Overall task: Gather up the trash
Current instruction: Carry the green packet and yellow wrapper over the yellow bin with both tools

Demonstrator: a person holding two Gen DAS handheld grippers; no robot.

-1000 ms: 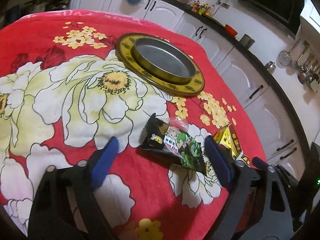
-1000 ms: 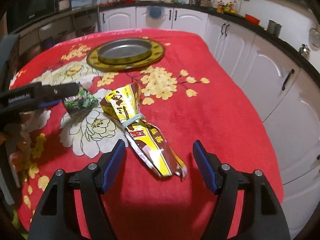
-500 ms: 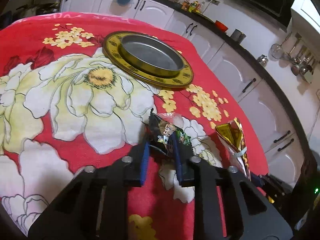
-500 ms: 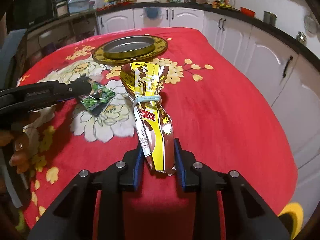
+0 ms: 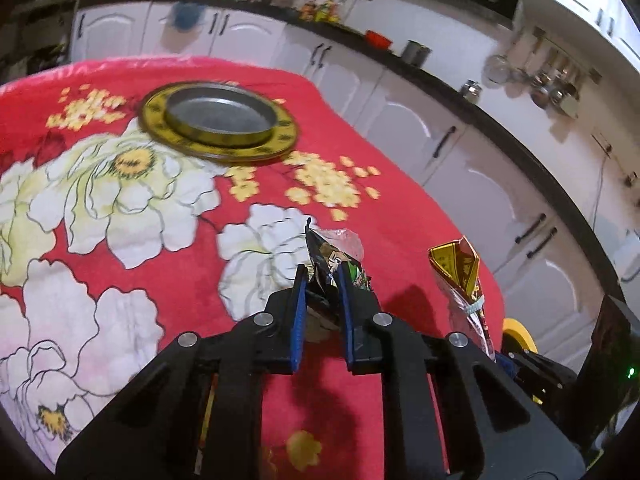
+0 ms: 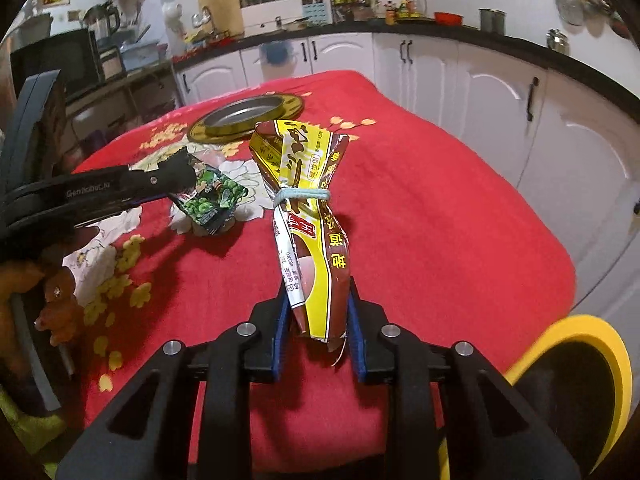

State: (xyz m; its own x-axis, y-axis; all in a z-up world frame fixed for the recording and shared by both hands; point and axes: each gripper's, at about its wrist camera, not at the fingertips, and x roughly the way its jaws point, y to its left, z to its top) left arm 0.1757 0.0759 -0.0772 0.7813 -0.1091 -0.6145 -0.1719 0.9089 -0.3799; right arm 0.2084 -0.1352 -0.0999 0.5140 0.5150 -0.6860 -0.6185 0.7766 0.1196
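Each fisheye sits just behind its own gripper, looking forward and down over the red floral bench (image 5: 392, 208) toward the kitchen cabinets. The left view sees the yellow wrapper (image 5: 460, 276) at right of frame; the right view sees the left gripper (image 6: 176, 178) at left. Both share the round tray (image 5: 220, 124) (image 6: 248, 118), upper centre.

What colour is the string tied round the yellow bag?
Pale blue string, clearest in the right wrist view.

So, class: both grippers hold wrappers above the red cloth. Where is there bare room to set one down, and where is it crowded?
Free: the cloth between the gold-rimmed dish and the table's right edge, and the near cloth ahead of the right gripper. Crowded: the middle, where the left gripper with the green wrapper meets the yellow wrapper.
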